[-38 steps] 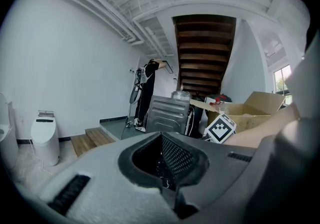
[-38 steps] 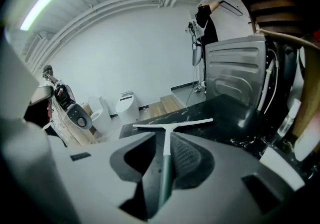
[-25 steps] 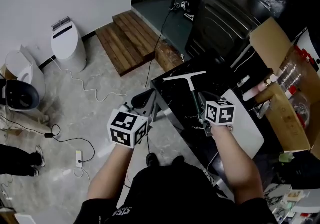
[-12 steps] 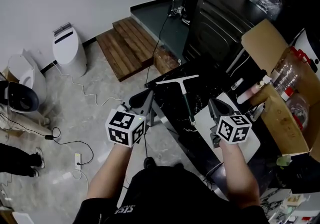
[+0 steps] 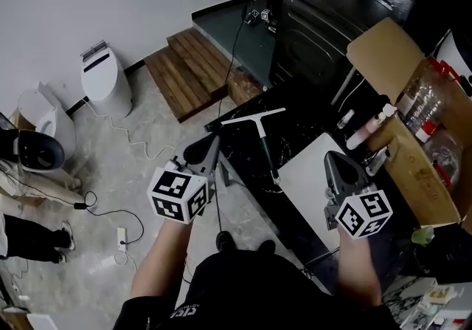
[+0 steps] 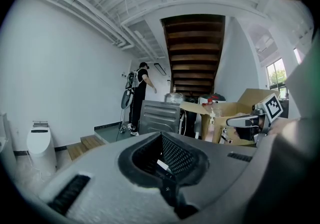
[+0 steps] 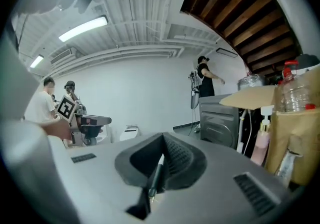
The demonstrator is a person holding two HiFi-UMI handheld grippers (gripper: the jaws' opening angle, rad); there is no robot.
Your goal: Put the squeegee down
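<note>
The squeegee (image 5: 262,142) lies flat on the table (image 5: 295,118), free of both grippers; its long axis runs 12 to 6 o'clock in the head view, blade at the 12 o'clock end. The right gripper (image 5: 335,162) has the handle near, at its 9 o'clock, jaws together on nothing; the left gripper (image 5: 204,150), off the table edge, has the shaft at its 3 o'clock, jaws likewise together and empty. Judged: the set-down is complete; a white board (image 5: 306,188) below the right gripper and a box (image 5: 402,166) at 3 o'clock bound any retreat.
</note>
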